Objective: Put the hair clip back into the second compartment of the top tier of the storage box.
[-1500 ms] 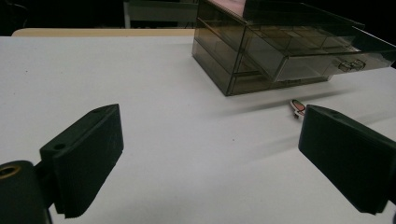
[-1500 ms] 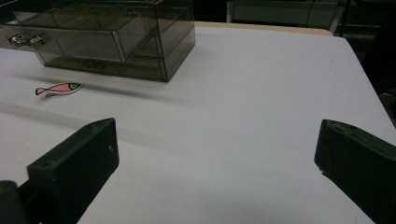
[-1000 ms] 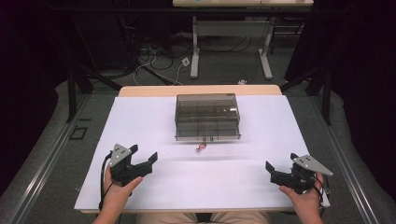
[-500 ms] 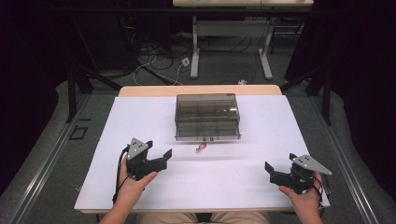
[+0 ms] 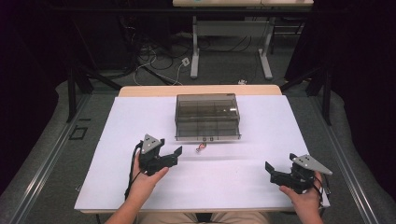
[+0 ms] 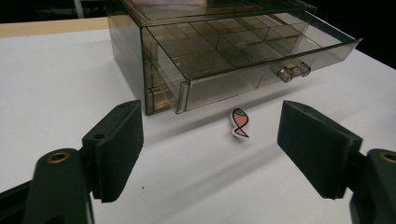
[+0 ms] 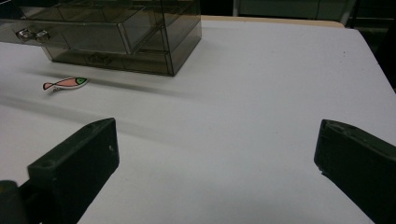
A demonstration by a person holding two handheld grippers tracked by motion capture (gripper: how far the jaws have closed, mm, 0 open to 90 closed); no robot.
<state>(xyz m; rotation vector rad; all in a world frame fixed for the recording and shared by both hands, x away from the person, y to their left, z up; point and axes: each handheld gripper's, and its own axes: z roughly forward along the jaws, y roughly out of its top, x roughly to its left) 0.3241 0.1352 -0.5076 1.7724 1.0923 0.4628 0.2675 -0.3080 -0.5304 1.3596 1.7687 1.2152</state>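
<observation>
A smoky clear drawer box (image 5: pixel 208 116) stands at the back middle of the white table (image 5: pixel 140 121). Its upper drawer (image 6: pixel 233 51) sticks out a little and has two small clear knobs (image 6: pixel 292 72). A small pink fish piece with a green head (image 5: pixel 201 147) lies flat just in front of the box. My left gripper (image 5: pixel 172 150) sits a short way left of the fish, open and pointing at it. Its jaws have just been closing a little, with nothing between them (image 6: pixel 212 140); the fish (image 6: pixel 239 123) lies ahead of them. My right gripper (image 5: pixel 273 172) rests open at the front right, and the fish (image 7: pixel 65 84) lies far from it.
The table's wooden back edge (image 5: pixel 201 89) runs behind the box. Beyond it, desk legs (image 5: pixel 195 51) and cables (image 5: pixel 154 70) are on the floor. Black frame struts (image 5: pixel 74 88) flank the table. White surface stretches on both sides of the box.
My left gripper has moved right and forward, from the front left toward the fish and the box. The right gripper has stayed where it was.
</observation>
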